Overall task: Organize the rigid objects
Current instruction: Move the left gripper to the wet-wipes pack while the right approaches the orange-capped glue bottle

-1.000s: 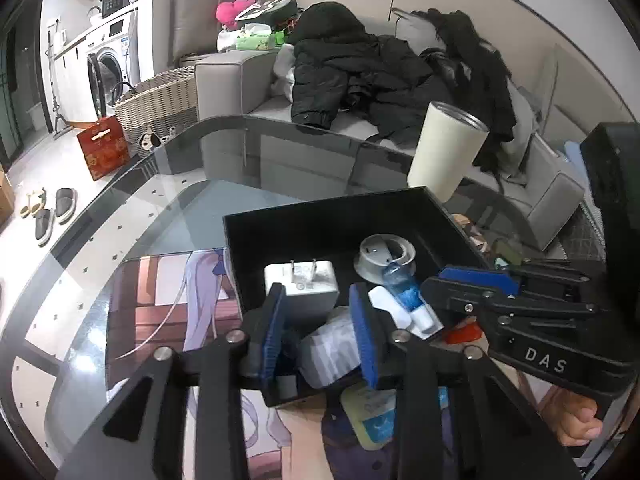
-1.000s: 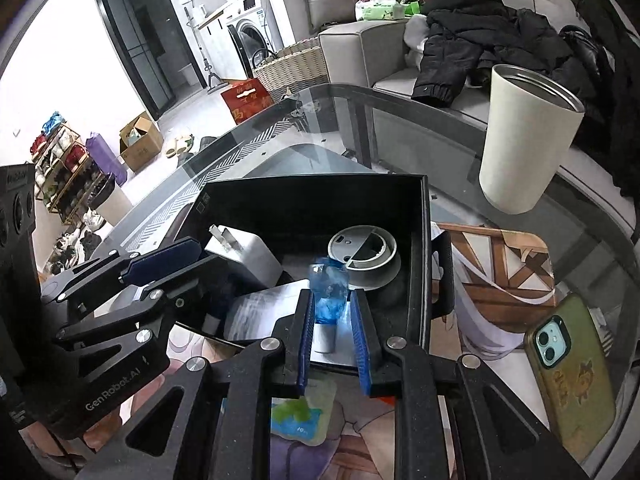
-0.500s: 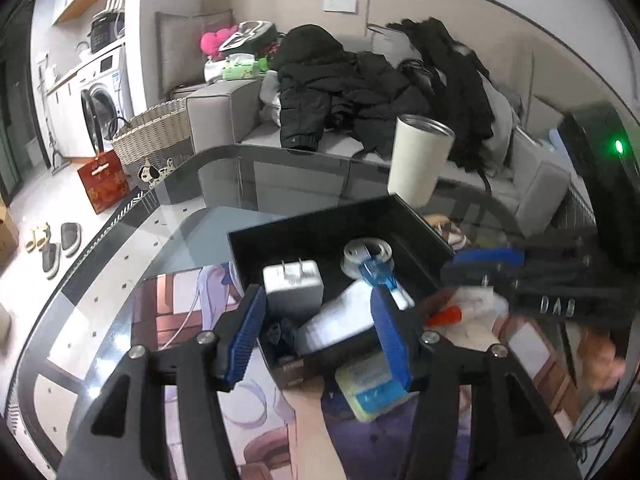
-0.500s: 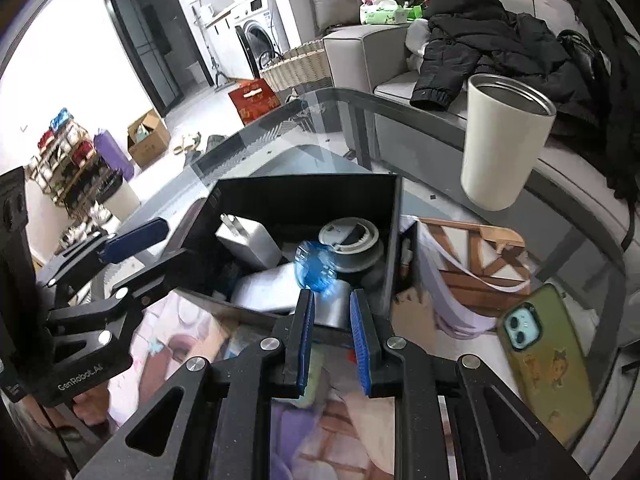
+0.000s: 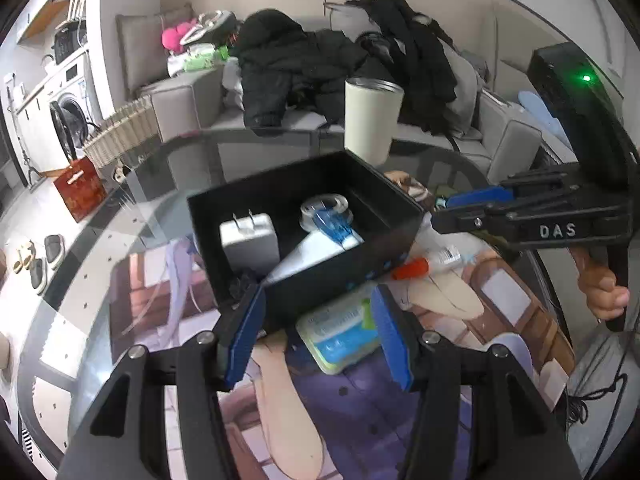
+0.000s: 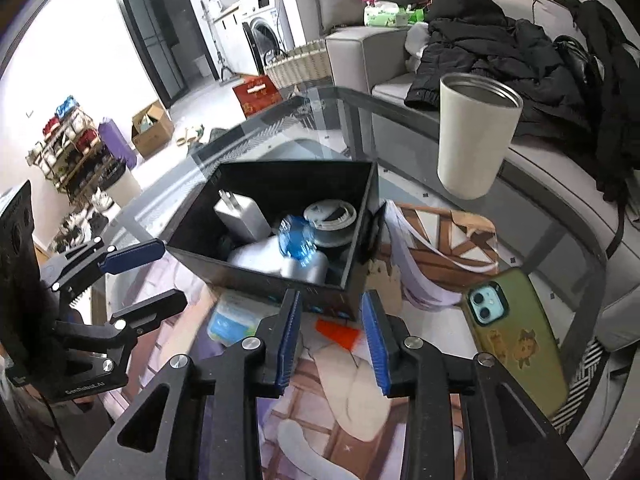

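With both grippers clear of the black box (image 6: 280,276) and nothing between their jaws, the step in hand reads as the gap between one deposit and the next pick. The left gripper (image 5: 318,334) stands released, parted over the teal-and-white packet (image 5: 340,330) on the printed mat (image 5: 360,412) just in front of the box's near wall. The right gripper (image 6: 330,338) has just been opening and holds nothing; its pads frame the orange cap of a small tube (image 6: 338,330) lying on the mat beside the box. Inside the box: white charger (image 6: 240,216) with prongs up, round grey disc (image 6: 330,216), blue-capped bottle (image 6: 298,240) resting on a white object, all loose and overlapping. Still outside: packet, tube, and a green-cased phone (image 6: 516,344) well to the right; the cream tumbler (image 6: 472,136) stands upright behind the box. Judgement: task partly done. Next move likely calls for lowering onto the packet or tube, closing across the narrow side, and lifting over the near wall without knocking it. Packet is flat, so the pads must get low.
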Tool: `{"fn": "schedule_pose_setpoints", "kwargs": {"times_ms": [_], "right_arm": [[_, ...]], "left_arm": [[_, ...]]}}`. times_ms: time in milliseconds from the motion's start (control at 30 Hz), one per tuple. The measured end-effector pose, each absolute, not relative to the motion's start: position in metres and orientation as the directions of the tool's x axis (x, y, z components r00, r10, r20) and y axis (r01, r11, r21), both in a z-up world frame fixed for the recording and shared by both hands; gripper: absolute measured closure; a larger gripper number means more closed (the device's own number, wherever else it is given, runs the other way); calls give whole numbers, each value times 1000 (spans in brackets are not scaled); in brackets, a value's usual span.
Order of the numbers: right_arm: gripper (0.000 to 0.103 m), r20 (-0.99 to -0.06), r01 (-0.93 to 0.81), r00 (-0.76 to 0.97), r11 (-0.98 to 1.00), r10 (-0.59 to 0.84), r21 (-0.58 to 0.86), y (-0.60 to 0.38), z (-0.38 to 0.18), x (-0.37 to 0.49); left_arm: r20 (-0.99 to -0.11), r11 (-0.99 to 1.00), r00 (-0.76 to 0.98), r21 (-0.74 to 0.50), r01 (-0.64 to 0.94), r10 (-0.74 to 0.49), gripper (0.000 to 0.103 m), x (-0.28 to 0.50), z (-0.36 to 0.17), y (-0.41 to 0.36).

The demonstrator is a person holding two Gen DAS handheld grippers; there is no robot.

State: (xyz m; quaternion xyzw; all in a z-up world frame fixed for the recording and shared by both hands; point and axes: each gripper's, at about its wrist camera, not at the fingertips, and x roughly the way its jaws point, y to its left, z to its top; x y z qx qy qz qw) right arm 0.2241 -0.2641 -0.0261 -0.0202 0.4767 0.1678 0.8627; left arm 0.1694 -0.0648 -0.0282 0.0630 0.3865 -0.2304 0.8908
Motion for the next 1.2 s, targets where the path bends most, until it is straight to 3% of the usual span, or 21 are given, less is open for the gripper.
{"fn": "schedule_pose_setpoints", "kwargs": {"times_ms": [633,1133,1200], "right_arm": [[71,-900,-287,386,953,205,94,-282,-77,242],[69,-923,-379,301,918,240,115,-239,-97,229],[73,-923,-400,293,909,250,119,-232,-98,228]], "left_arm": [[-817,871,439,-149,467,-375,48,179,-62,-82],[-855,874,361,-193,446,-373,48,180,-80,-76],[-855,874,360,-193,445,-372,48,178,-81,-73]]}}
